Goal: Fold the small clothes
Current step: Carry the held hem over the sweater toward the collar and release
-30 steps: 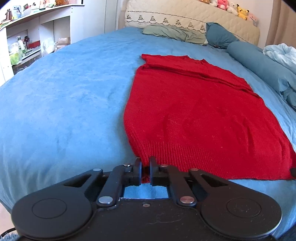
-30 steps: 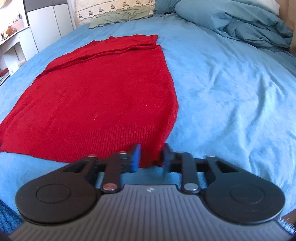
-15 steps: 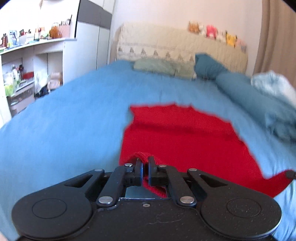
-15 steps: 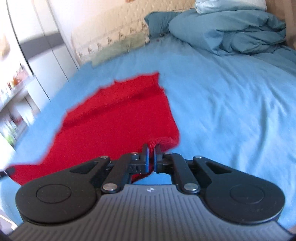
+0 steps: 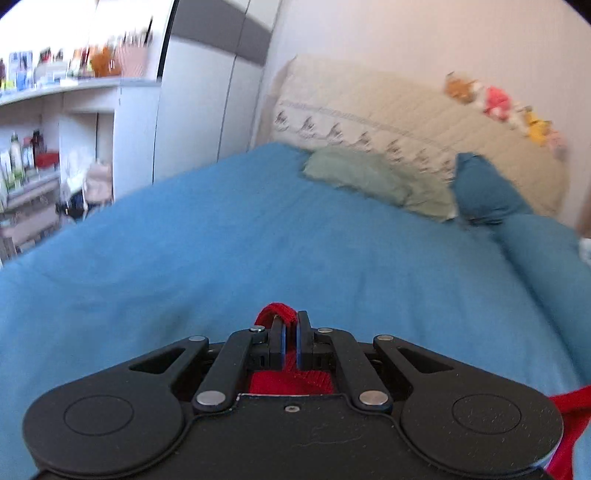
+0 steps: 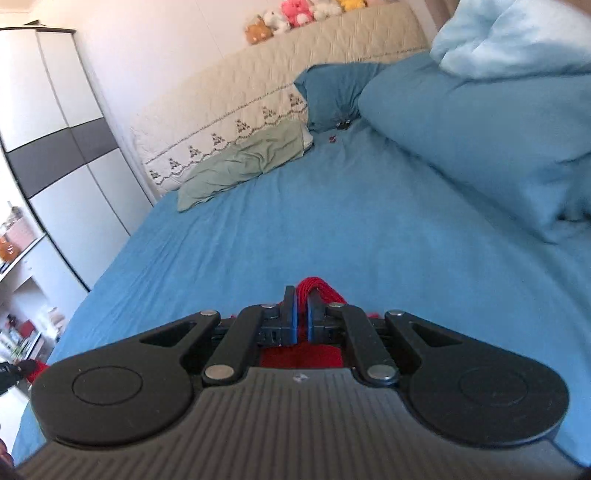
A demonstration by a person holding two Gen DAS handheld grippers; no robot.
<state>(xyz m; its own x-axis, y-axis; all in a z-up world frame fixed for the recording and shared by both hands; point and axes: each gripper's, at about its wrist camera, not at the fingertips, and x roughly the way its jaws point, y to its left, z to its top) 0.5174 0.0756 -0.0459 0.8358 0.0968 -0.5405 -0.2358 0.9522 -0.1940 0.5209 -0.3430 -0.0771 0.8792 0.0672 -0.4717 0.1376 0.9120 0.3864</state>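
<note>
Above the blue bed (image 6: 332, 229), both grippers (image 5: 290, 334) (image 6: 302, 310) pinch the red knit (image 6: 317, 286). Uneven lifting could skew the fold.

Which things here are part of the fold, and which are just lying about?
Part of the job:
red knit garment, pinched at its hem
left gripper, shut on it
right gripper, shut on it
blue bed, the folding surface

Lying about:
green pillow
blue duvet
plush toys
shelf clutter
</note>
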